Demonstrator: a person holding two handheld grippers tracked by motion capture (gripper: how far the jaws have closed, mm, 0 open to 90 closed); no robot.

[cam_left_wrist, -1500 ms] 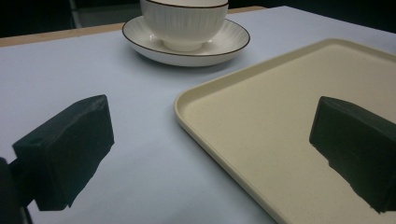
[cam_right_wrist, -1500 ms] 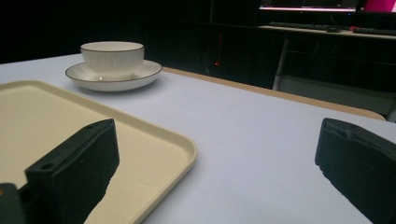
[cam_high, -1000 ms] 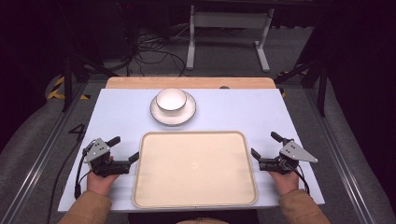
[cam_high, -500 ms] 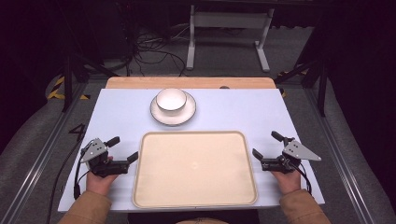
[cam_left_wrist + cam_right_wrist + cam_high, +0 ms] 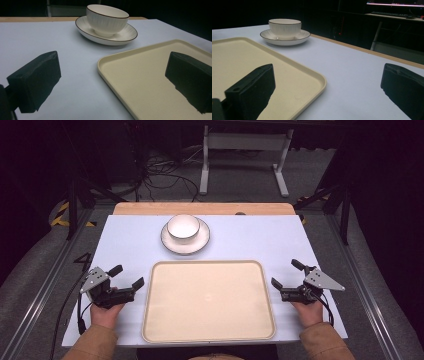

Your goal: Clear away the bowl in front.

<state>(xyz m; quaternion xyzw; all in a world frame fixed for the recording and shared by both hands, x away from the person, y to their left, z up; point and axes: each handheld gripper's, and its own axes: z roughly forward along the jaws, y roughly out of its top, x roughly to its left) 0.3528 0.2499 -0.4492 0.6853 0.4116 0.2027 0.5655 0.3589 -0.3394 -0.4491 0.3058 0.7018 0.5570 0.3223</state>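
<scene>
A cream tray (image 5: 207,300) lies empty at the table's near middle. Beyond it a white bowl (image 5: 183,226) stands upright on a white saucer (image 5: 199,242). My left gripper (image 5: 127,276) rests open just left of the tray, holding nothing. My right gripper (image 5: 286,273) rests open just right of it, also with nothing in it. In the left gripper view the tray's corner (image 5: 105,62) lies between the spread jaws, with the bowl (image 5: 107,20) and saucer (image 5: 125,35) ahead. From the right gripper view I see the tray's edge (image 5: 312,75), the bowl (image 5: 285,27) and the saucer (image 5: 287,40).
The pale blue table top (image 5: 130,240) ends in a wooden strip (image 5: 200,208) at the far side. On the dark floor behind it are a metal stand (image 5: 245,165) and loose cables (image 5: 160,175). Metal rails run along both sides of the table.
Both grippers have edged very slightly outward from the tray. The tray, bowl and saucer stay where they were.
</scene>
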